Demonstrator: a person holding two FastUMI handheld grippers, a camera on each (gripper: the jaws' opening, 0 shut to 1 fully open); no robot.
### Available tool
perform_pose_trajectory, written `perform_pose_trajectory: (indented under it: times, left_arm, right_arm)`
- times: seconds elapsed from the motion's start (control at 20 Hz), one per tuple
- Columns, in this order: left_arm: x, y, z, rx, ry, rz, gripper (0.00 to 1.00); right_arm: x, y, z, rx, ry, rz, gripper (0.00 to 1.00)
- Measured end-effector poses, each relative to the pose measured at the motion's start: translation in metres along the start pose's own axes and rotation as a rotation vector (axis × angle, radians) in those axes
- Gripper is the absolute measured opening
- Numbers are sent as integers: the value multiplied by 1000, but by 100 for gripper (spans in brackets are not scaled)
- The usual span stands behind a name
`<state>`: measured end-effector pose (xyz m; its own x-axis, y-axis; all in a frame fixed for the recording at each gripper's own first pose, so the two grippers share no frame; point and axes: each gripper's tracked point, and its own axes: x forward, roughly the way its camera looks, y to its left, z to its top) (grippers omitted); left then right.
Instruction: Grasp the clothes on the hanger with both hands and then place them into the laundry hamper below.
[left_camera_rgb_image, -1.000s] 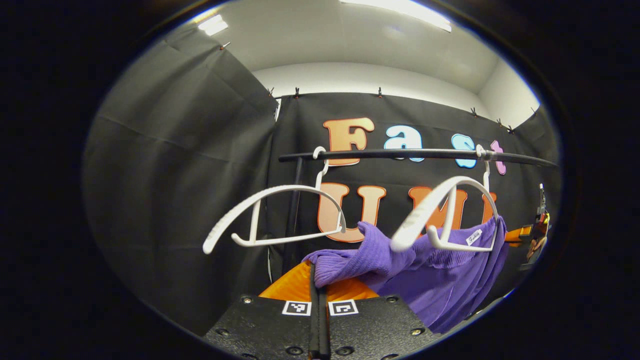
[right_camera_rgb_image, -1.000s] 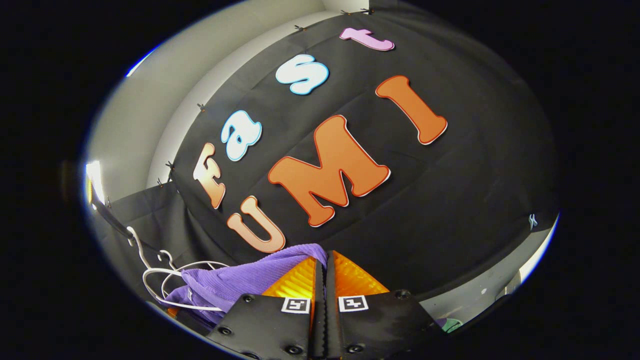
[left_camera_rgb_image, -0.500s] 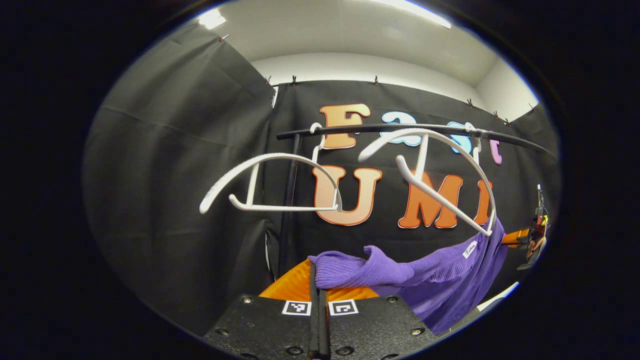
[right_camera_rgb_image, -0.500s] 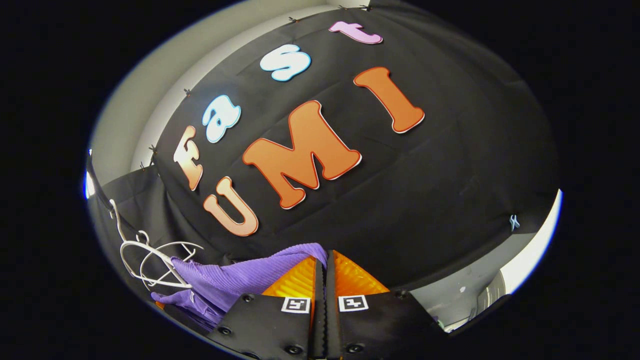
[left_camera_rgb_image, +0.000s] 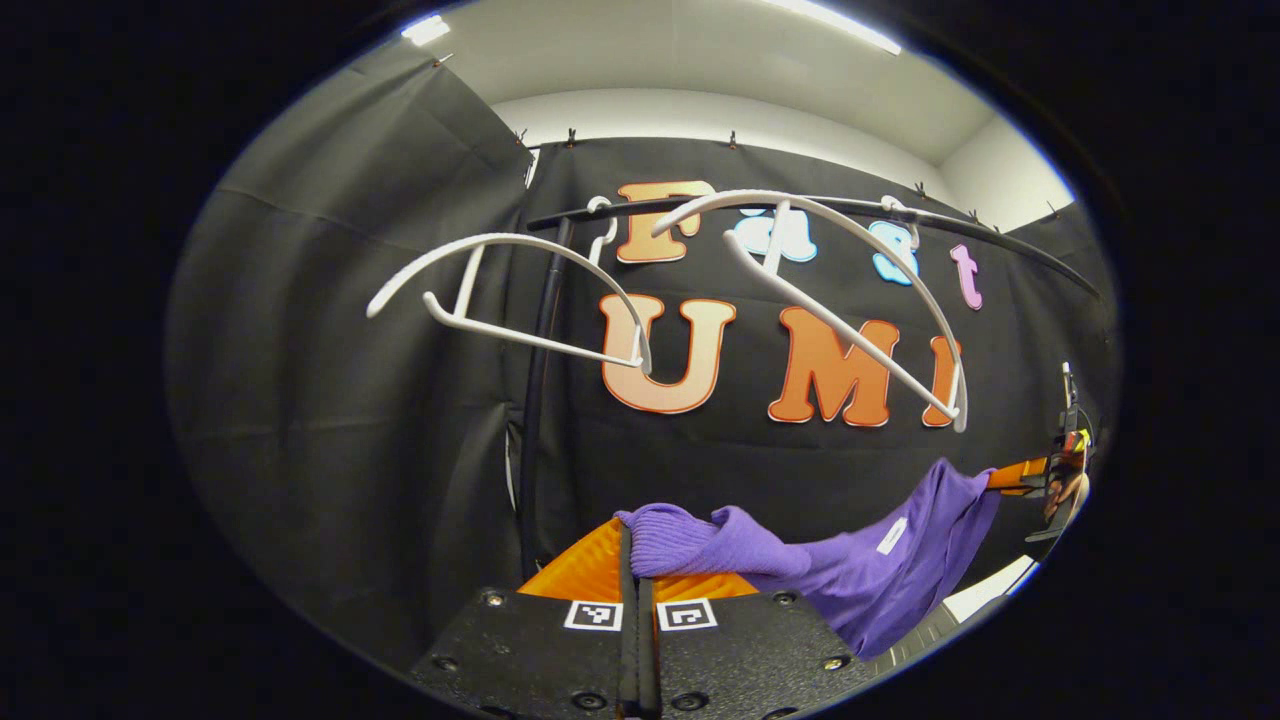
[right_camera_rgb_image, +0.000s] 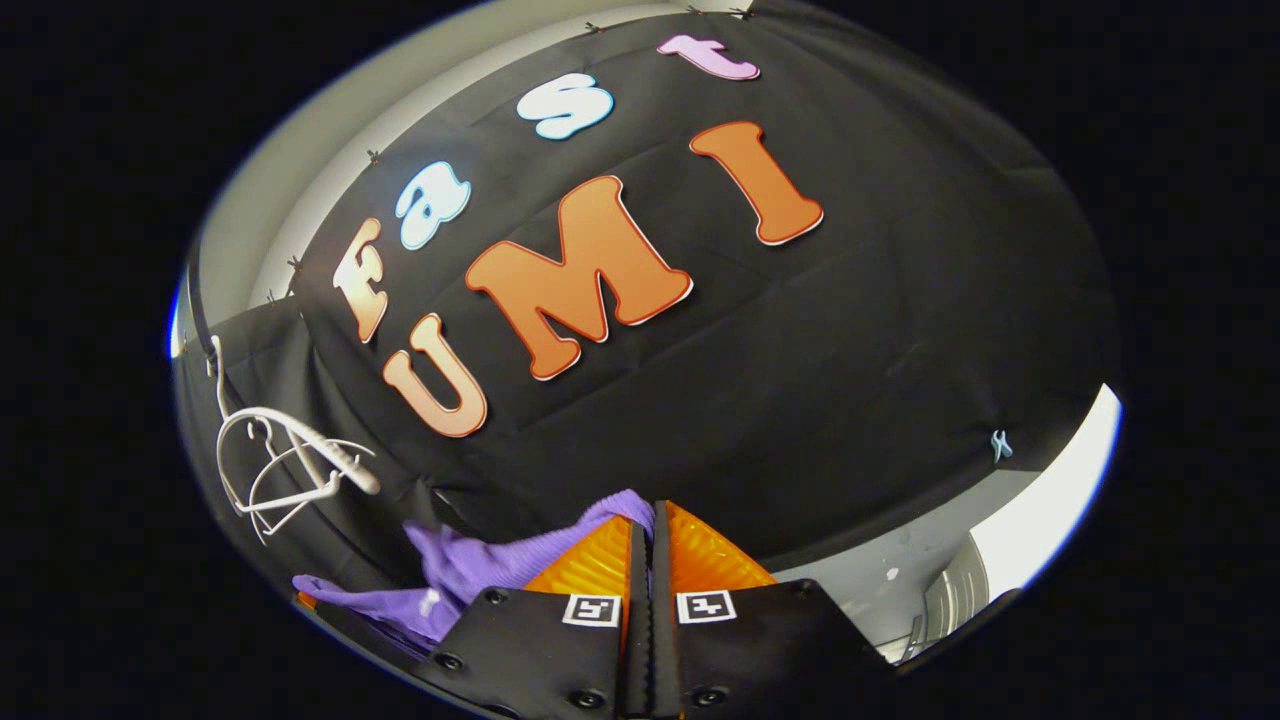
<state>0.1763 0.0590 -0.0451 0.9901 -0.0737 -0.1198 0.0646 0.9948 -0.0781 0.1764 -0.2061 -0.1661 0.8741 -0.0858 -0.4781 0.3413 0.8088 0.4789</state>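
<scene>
Purple garment (left_camera_rgb_image: 850, 570) off hangers (left_camera_rgb_image: 830, 290), stretched between left gripper (left_camera_rgb_image: 637, 545) and right gripper (right_camera_rgb_image: 645, 540); each gripper clamped on one garment end. Hamper unseen. Risk judged: thin pinch slips during lowering, garment dropped outside hamper.

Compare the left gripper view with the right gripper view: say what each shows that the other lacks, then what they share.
The left gripper view alone shows the black rail's upright post and the other gripper with the hand holding it at the garment's far end.

The right gripper view alone shows a pale floor strip below the cloth.

Both show the purple garment, off the white hangers, and their own gripper shut on it.
</scene>
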Motion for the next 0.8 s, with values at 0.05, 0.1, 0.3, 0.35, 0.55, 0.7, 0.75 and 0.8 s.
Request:
perform_pose_trajectory:
  times: [0.05,0.1,0.3,0.35,0.55,0.7,0.75,0.8]
  left_arm:
    - [-2,-7,-3,1,6,-8,0]
    - [-1,-14,-5,7,11,-17,0]
    - [-4,-46,-18,8,33,-74,0]
    - [-5,-52,-19,17,31,-83,0]
    - [-7,-80,-21,37,27,-125,0]
    - [-8,-105,-25,24,37,-165,0]
    - [-8,-115,-26,17,40,-180,0]
    - [-9,-125,-28,12,43,-194,0]
  right_arm:
    - [-1,0,-10,-22,7,1,7]
    - [-3,4,-18,-41,15,10,7]
    - [-13,22,-42,-96,39,35,7]
    - [-17,27,-46,-103,41,45,8]
    - [-36,41,-56,-118,45,92,7]
    - [-49,52,-66,-111,39,110,7]
    - [-54,54,-69,-116,39,116,7]
    - [-59,57,-72,-124,39,120,7]
